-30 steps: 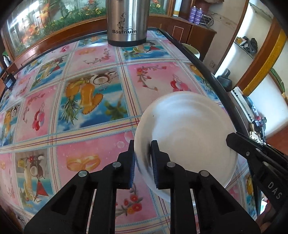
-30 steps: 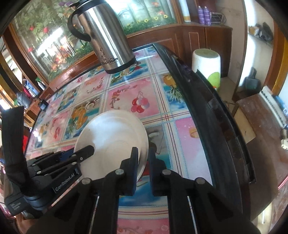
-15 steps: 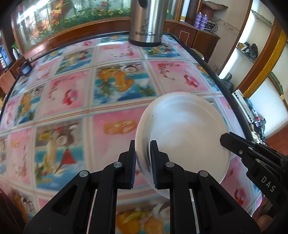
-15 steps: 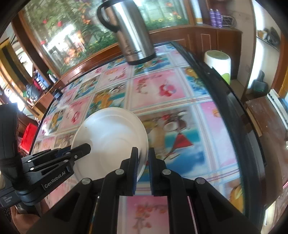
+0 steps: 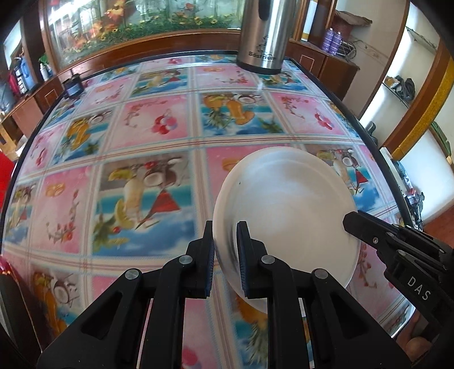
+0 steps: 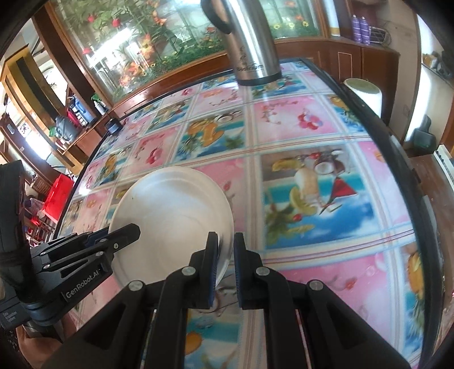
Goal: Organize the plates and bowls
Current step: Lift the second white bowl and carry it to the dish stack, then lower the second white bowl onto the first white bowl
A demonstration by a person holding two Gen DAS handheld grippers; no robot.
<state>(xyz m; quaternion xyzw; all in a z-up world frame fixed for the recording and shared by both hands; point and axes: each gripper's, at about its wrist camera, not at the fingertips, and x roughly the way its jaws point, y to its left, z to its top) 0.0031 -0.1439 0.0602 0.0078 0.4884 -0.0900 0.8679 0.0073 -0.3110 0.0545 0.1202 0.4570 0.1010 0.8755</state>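
Plate and both grippers have moved back from the steel flask
Left gripper and right gripper each pinch one rim; the plate hangs above the fruit-pattern table.

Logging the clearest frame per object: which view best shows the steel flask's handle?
The right wrist view: the steel flask shows its black handle curving off the left side. The left wrist view shows only the flask's lower body, base and logo, with a dark strip at the top edge; the handle's shape cannot be read.
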